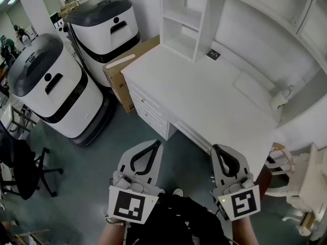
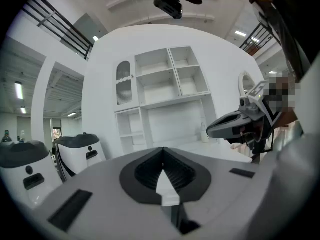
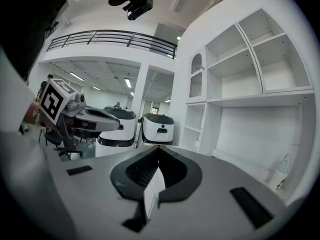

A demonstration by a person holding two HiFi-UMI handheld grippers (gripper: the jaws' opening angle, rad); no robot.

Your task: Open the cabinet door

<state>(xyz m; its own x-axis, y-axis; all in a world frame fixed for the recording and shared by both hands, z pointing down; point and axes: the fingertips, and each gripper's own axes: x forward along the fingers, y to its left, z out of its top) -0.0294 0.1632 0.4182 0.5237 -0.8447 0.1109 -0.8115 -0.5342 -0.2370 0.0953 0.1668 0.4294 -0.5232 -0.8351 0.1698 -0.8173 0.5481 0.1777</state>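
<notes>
A white desk (image 1: 204, 93) with a shelf hutch (image 1: 184, 19) stands ahead of me. In the left gripper view the hutch has a narrow arched door with slats (image 2: 125, 84) at its upper left; the right gripper view shows the same arched door (image 3: 197, 76). My left gripper (image 1: 155, 143) hangs in the air short of the desk's front edge, jaws shut and empty (image 2: 163, 149). The right gripper (image 1: 215, 148) is level beside it, just before the desk edge, also shut with nothing between its jaws (image 3: 159, 147). Neither touches the furniture.
Two large white-and-black machines (image 1: 51, 86) (image 1: 104, 27) stand on the floor to the left, with a cardboard box (image 1: 127, 68) against the desk's drawers (image 1: 148, 108). A spray bottle (image 1: 280, 98) sits at the desk's right. A black office chair (image 1: 20, 167) and a white chair (image 1: 301, 182) flank me.
</notes>
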